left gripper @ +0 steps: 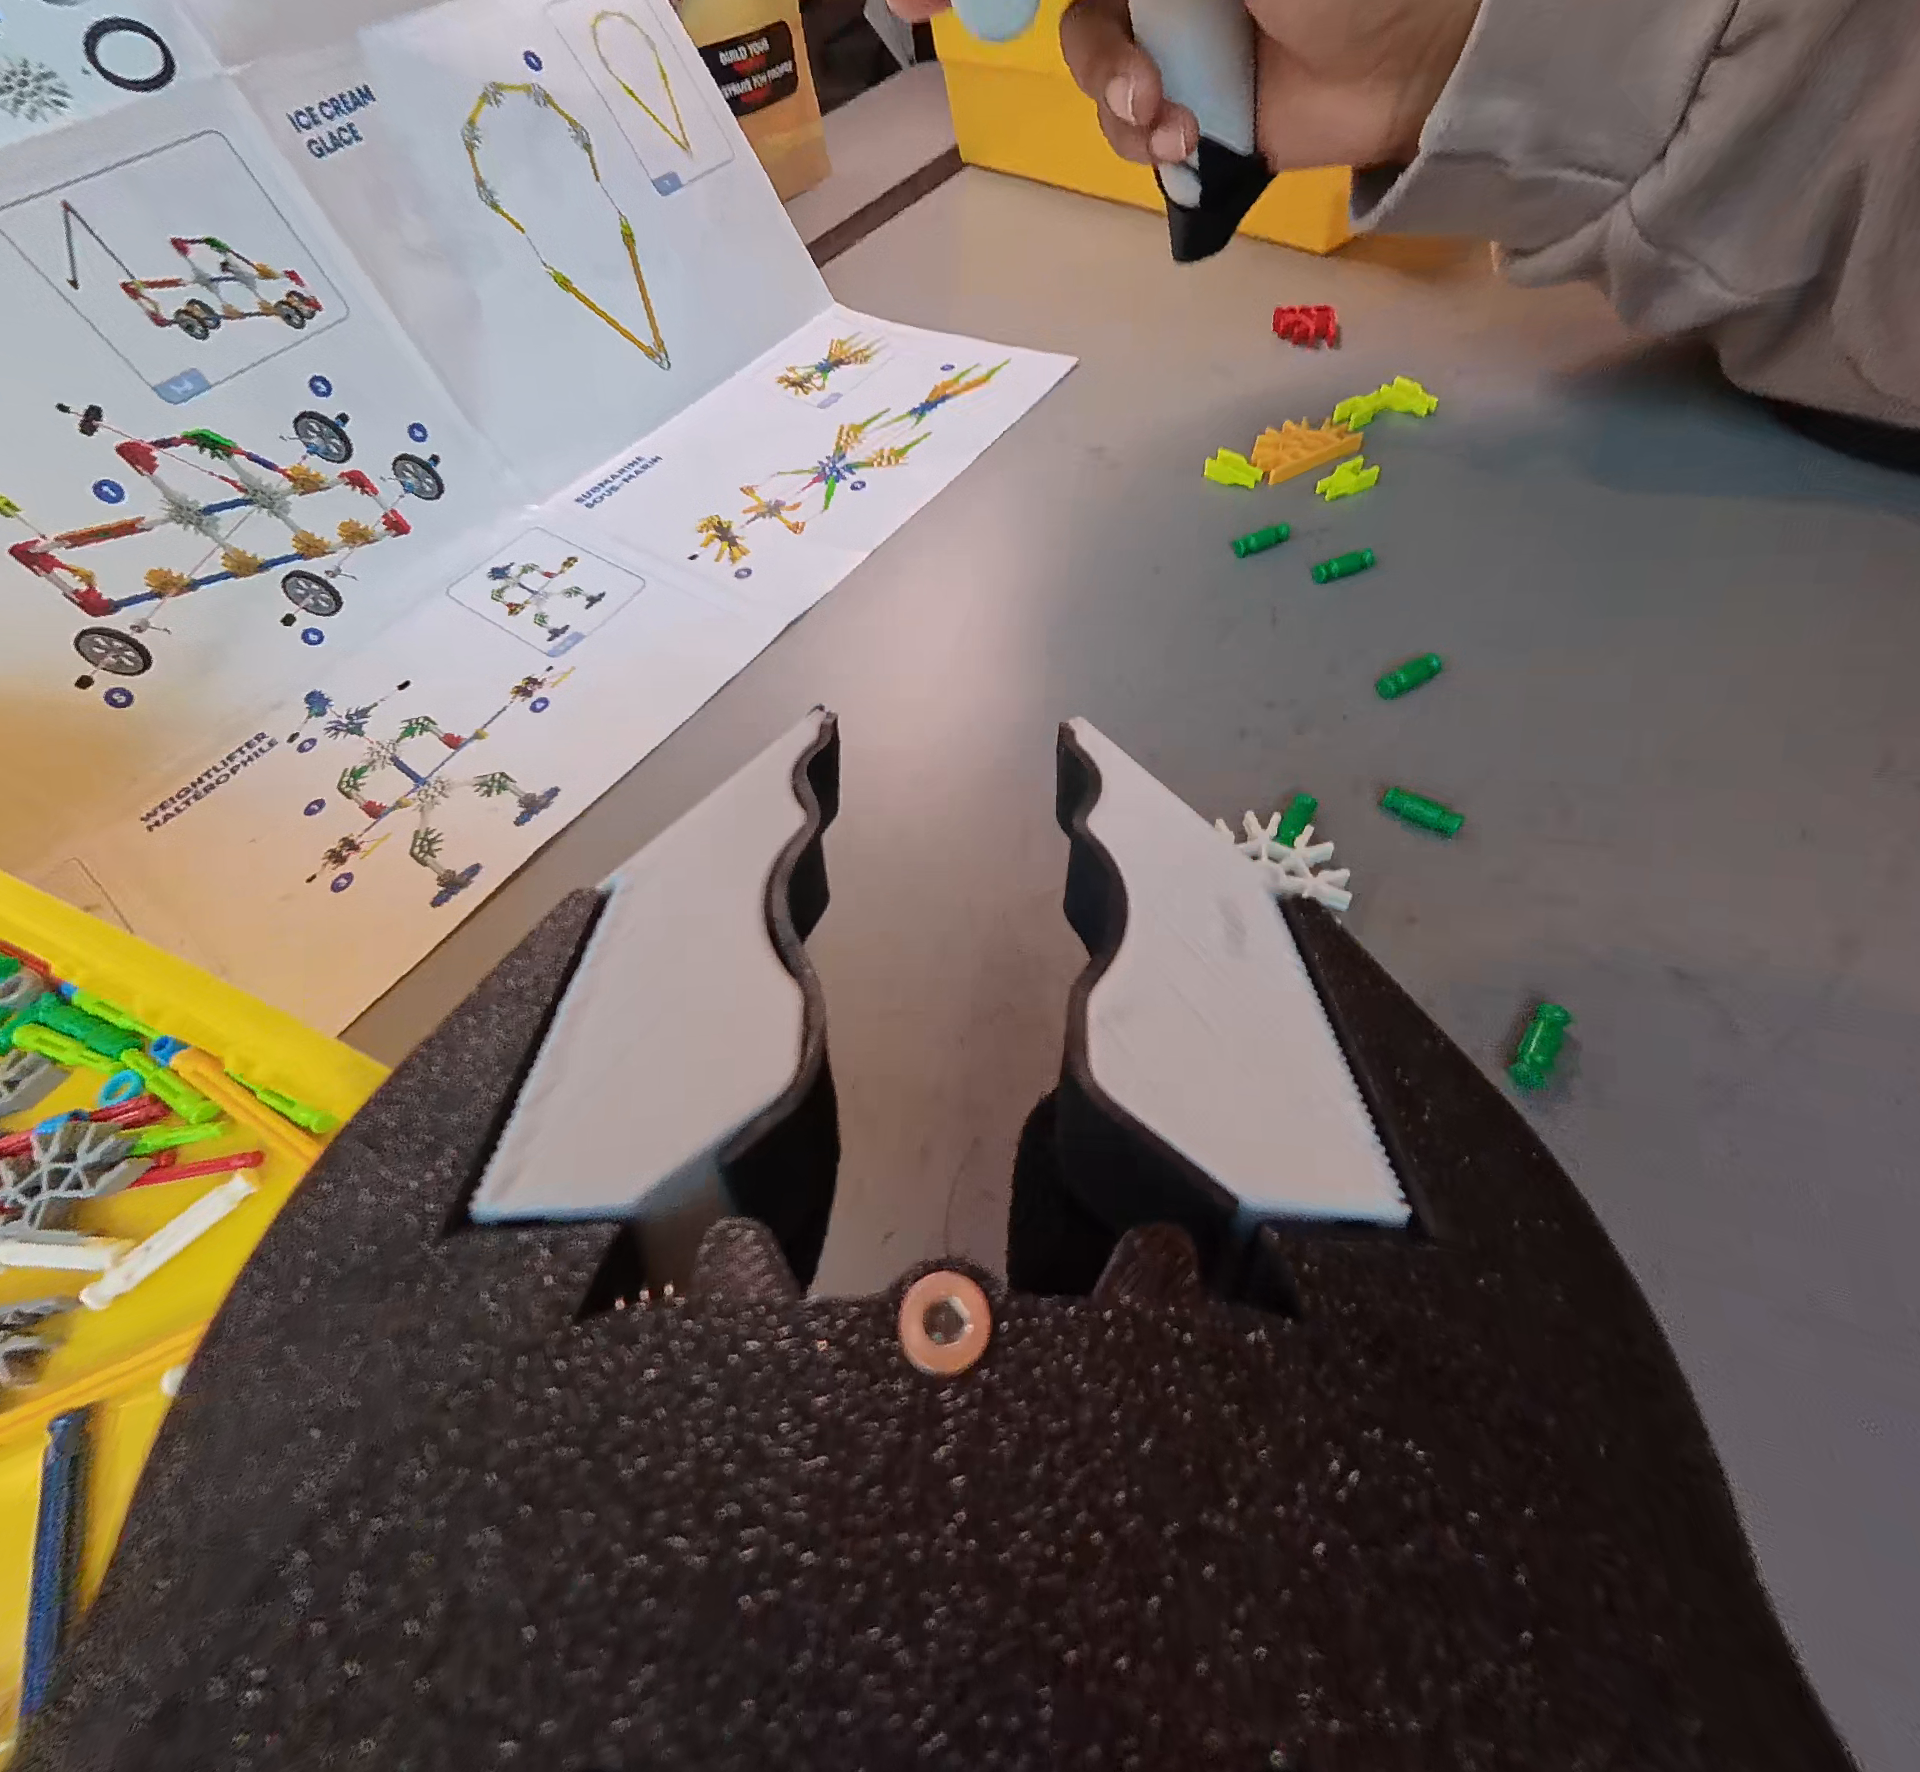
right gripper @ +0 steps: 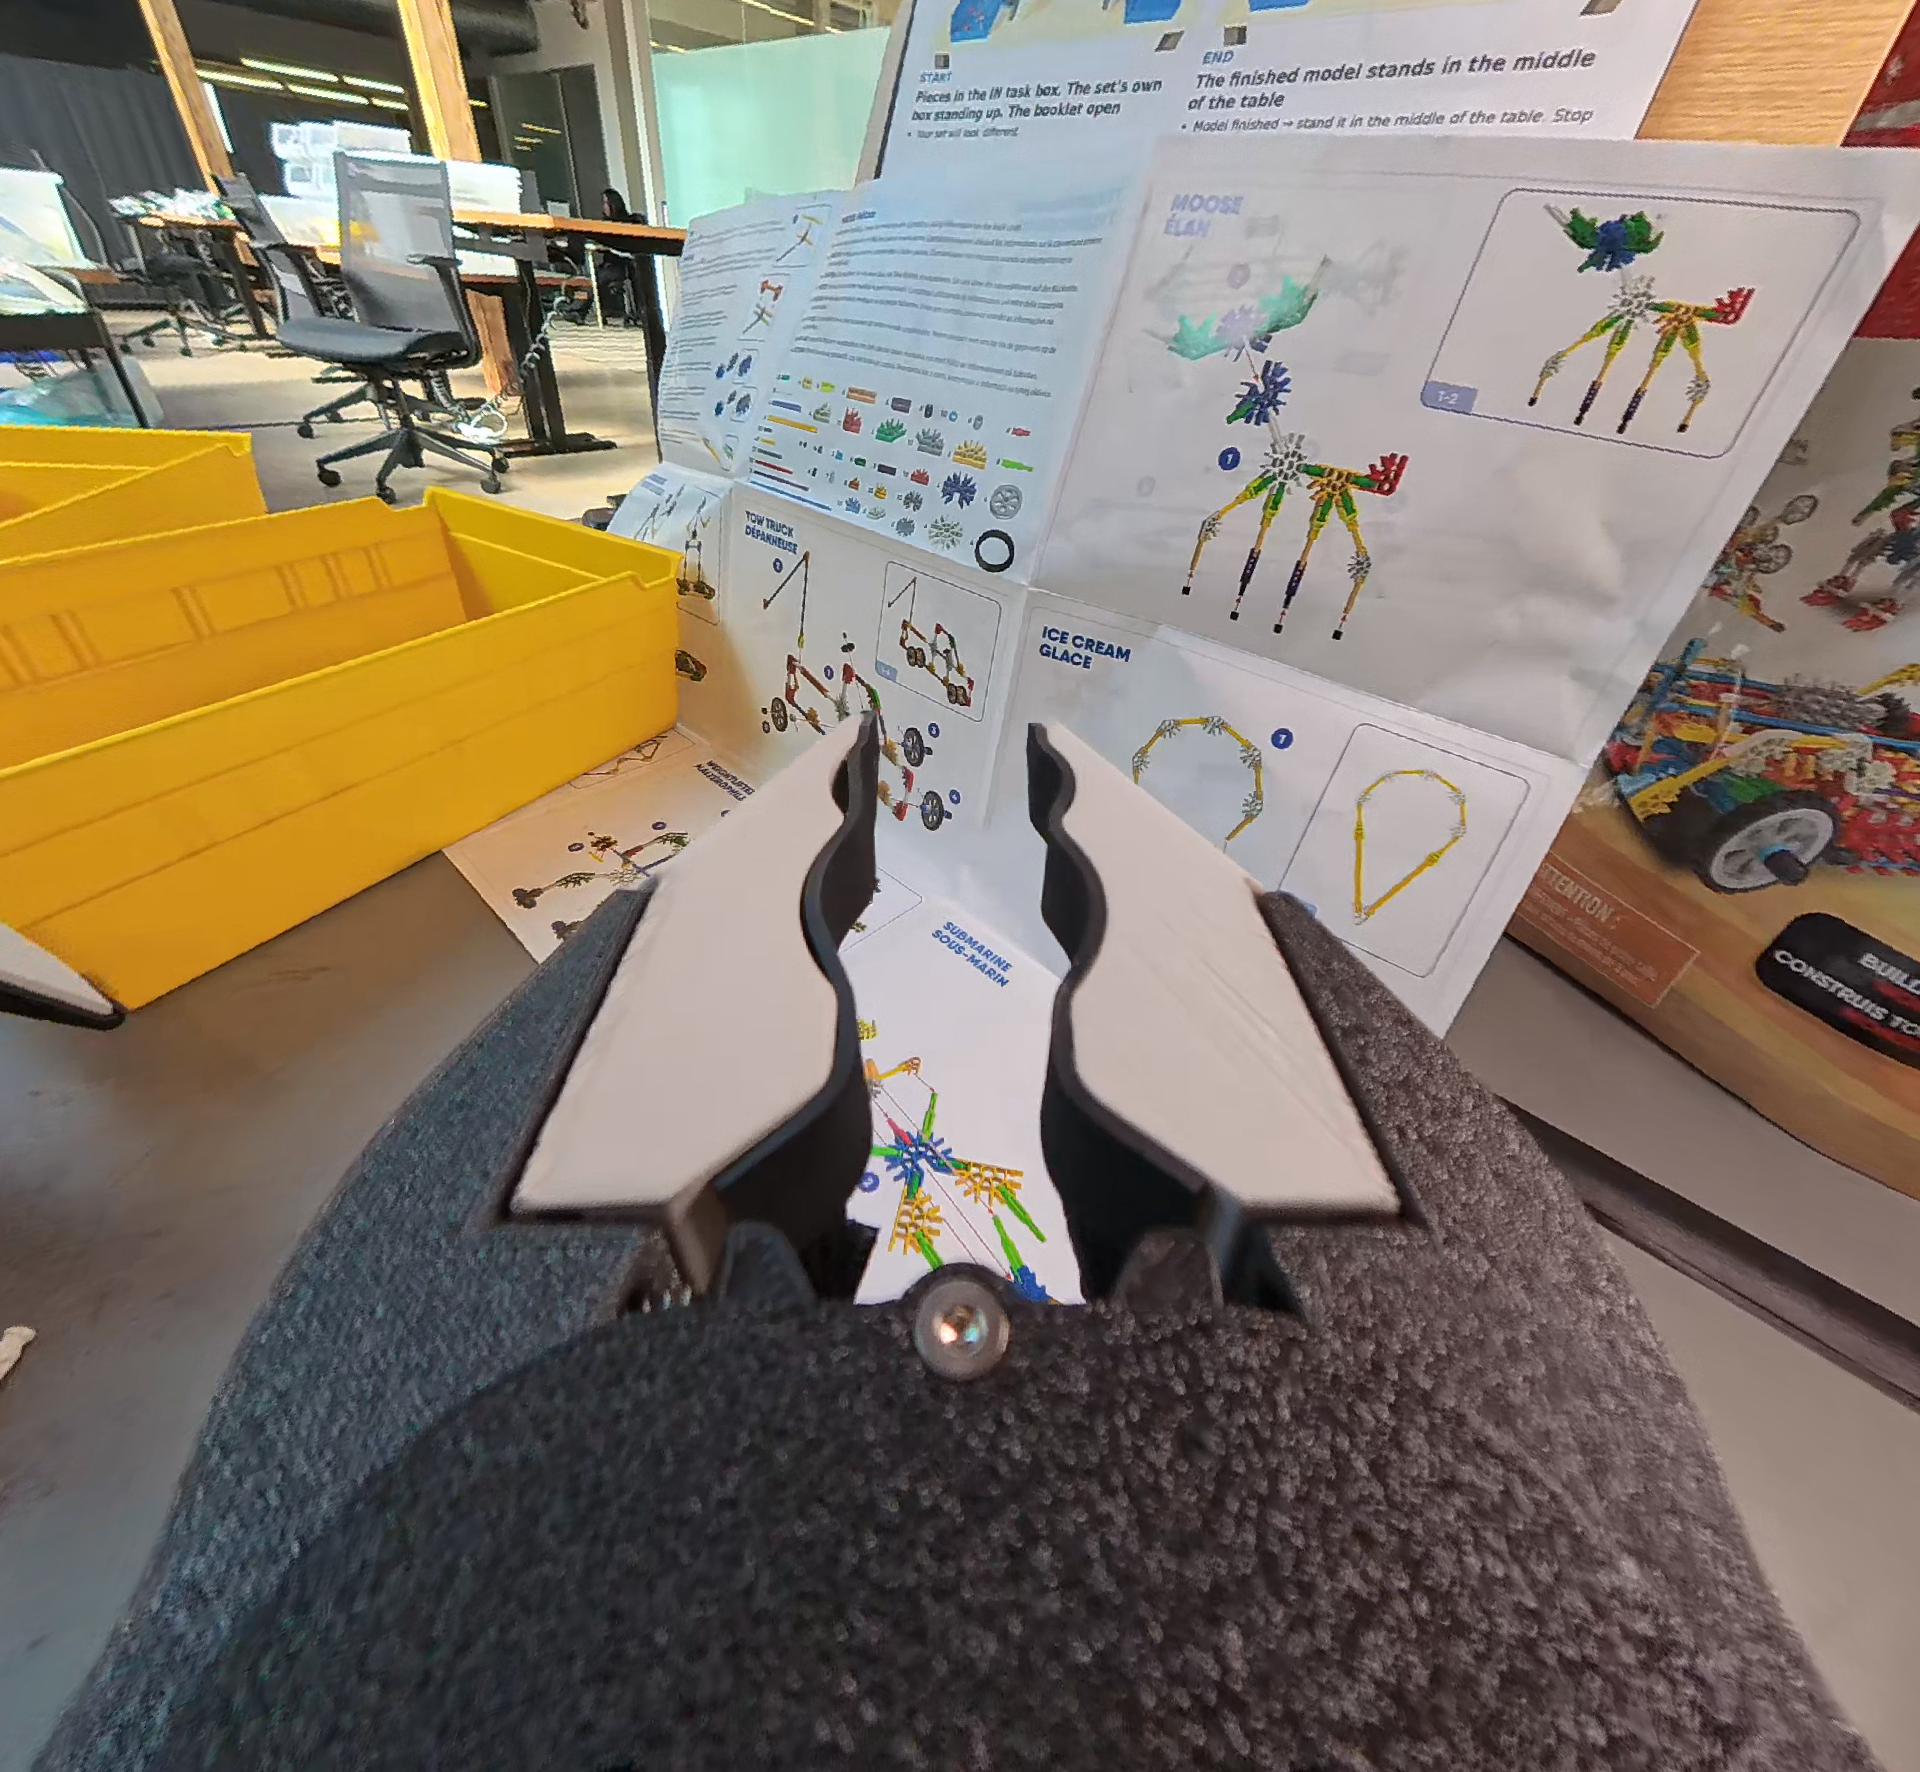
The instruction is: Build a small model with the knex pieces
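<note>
Both of my grippers hang empty over the grey table [left gripper: 1039,496], fingers spread.

My left gripper [left gripper: 948,735] is released, nothing between its fingers; nearest it is a white snowflake connector [left gripper: 1294,855] just beside the right finger, with short green rods [left gripper: 1421,808] scattered beyond, an orange connector [left gripper: 1304,449] and a red piece [left gripper: 1304,325] farther off. My right gripper [right gripper: 948,740] is likewise released above the unfolded instruction sheet [right gripper: 1507,527], which bears printed model diagrams and headings. Yellow bin [right gripper: 343,683] to its left, product box [right gripper: 1745,839] to its right.
</note>
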Demonstrator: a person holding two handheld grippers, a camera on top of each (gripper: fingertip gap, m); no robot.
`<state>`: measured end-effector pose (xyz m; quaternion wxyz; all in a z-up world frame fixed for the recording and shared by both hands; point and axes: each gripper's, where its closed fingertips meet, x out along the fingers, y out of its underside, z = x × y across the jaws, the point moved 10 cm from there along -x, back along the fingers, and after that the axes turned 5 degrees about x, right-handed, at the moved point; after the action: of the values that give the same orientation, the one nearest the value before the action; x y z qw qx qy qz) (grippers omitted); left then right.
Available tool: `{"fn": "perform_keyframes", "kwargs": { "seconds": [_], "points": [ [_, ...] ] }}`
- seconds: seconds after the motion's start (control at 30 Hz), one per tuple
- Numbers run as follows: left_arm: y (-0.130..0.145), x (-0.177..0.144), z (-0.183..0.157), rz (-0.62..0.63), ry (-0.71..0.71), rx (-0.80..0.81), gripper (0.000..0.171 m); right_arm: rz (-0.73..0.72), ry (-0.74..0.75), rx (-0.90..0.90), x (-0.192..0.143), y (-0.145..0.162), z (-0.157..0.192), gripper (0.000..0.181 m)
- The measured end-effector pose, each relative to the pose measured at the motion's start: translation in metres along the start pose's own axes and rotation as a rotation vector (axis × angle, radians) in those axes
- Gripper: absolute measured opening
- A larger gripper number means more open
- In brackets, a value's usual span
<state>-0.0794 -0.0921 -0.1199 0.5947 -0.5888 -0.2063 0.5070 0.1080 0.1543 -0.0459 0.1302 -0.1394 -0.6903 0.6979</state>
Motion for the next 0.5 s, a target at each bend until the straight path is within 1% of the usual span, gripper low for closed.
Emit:
{"fn": "perform_keyframes", "kwargs": {
  "seconds": [0.03,0.13,0.23,0.3,0.33,0.4,0.5],
  "points": [
    [0.001,0.002,-0.002,0.027,0.016,0.019,0.042,0.003,-0.010,-0.015,-0.001,-0.003,0.003,0.027],
    [0.005,0.008,-0.009,0.084,0.102,0.011,0.042,0.008,-0.042,-0.064,-0.007,-0.019,0.012,0.027],
    [0.012,0.013,-0.014,0.153,0.152,0.028,0.041,0.001,-0.093,-0.108,-0.022,-0.042,0.025,0.027],
    [0.015,0.015,-0.016,0.183,0.177,0.029,0.041,0.007,-0.114,-0.107,-0.033,-0.049,0.035,0.027],
    [0.016,0.015,-0.017,0.190,0.187,0.028,0.041,0.024,-0.126,-0.097,-0.039,-0.047,0.041,0.028],
    [0.015,0.014,-0.017,0.193,0.201,0.025,0.041,0.076,-0.150,-0.062,-0.053,-0.030,0.054,0.028],
    [0.015,0.014,-0.017,0.204,0.208,0.029,0.041,0.177,-0.192,-0.044,-0.075,0.013,0.071,0.029]
  ]
}}
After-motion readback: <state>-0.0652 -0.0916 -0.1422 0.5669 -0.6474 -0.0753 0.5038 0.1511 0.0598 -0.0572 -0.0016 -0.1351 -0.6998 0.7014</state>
